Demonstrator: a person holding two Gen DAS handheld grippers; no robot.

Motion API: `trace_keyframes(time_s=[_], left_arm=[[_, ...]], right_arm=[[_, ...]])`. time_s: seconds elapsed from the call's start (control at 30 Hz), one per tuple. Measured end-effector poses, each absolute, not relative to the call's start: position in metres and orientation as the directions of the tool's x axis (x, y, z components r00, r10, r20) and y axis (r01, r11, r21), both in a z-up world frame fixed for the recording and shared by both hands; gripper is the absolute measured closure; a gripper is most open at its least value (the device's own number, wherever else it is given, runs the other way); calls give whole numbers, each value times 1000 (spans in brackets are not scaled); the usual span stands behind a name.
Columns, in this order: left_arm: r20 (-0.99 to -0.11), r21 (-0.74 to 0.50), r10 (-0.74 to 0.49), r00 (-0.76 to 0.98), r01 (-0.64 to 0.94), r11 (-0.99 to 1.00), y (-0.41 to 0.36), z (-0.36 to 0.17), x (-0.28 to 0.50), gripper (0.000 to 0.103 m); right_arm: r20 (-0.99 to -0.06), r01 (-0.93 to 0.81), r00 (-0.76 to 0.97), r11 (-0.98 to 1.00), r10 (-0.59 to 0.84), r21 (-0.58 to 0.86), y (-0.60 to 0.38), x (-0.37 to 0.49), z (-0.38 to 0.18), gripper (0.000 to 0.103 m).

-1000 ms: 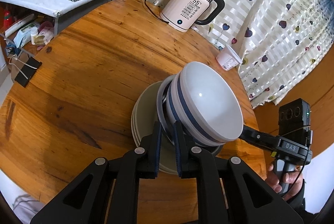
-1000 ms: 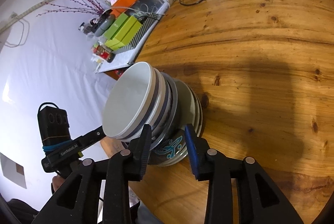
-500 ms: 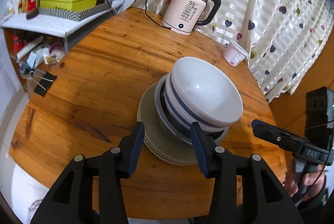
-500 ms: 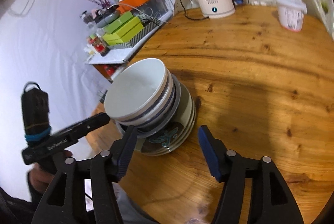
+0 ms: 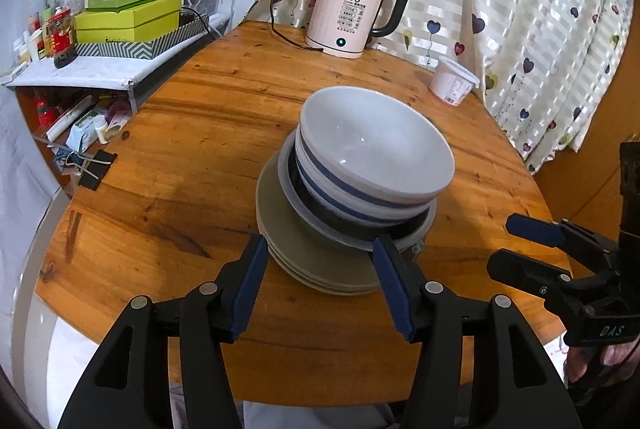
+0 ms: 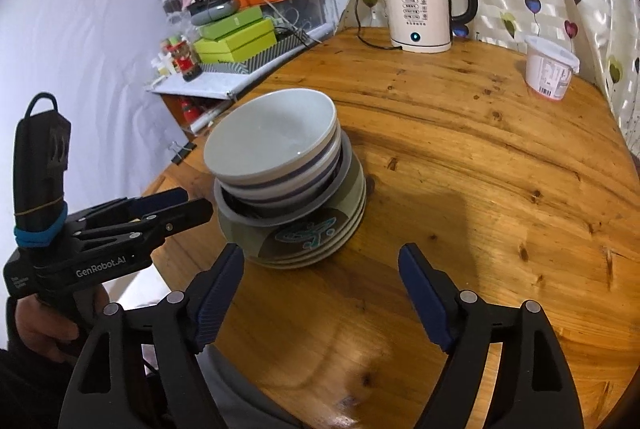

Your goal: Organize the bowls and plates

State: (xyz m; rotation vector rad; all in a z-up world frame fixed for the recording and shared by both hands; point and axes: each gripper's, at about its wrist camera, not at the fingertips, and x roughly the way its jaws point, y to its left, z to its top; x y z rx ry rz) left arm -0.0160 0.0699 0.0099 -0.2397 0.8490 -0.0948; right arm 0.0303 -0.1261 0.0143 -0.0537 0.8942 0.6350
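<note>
Near the front of the round wooden table (image 5: 180, 149) stands a stack: white bowls with blue bands (image 5: 376, 145) nested in a grey dish, on olive plates (image 5: 288, 229). My left gripper (image 5: 320, 243) is just in front of it, its jaws opening. The blue pads flank the plates' near rim without pressing on it. In the right wrist view the bowls (image 6: 272, 137) and the plates (image 6: 320, 237), teal-patterned, lie ahead. My right gripper (image 6: 322, 255) is drawn back, jaws opening with nothing between them. Each gripper shows in the other's view: right (image 5: 516, 247), left (image 6: 192, 203).
A white electric kettle (image 5: 352, 17) with its cord and a white tub (image 5: 454, 83) stand at the table's far side by the curtain. A low shelf with green boxes (image 5: 128, 13) adjoins the left. A binder clip (image 5: 96, 169) hangs at the left edge.
Both grippers have opened and drawn back from the stack, whose rim each had flanked closely. Both views have rolled, so the stack now looks upright.
</note>
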Motion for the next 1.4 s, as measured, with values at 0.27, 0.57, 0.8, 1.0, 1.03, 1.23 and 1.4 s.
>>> trace_keyframes(time_s=[0.27,0.57,0.8,1.0,1.03,1.23,1.4], left_arm=[[-744,-213,-163,648,2,977,60,5,-19,45],[-747,-209,-148,648,-18,978,62,1,-18,45],[-754,-231,-171,634,-12,973,60,-5,-15,45],[-760,-247,-181,624,-20,969,61,-11,-12,45],[-762,-243,-176,623,-23,970,61,-11,-11,45],[-765,-233,-161,624,-34,972,61,-13,-10,45],[-775,-189,-119,621,-47,981,58,-14,-9,45]], right_arm=[[-766,-541,445,821,464,183,-120,28,5,20],[-776,-552,446,819,446,153,-111,27,1,20],[-783,-571,435,809,445,142,-104,27,-3,19],[-785,-573,435,808,442,137,-102,28,-5,19],[-785,-573,434,808,442,138,-102,28,-5,19],[-786,-581,428,802,446,139,-100,30,-6,19],[-784,-586,428,799,449,137,-100,30,-7,19]])
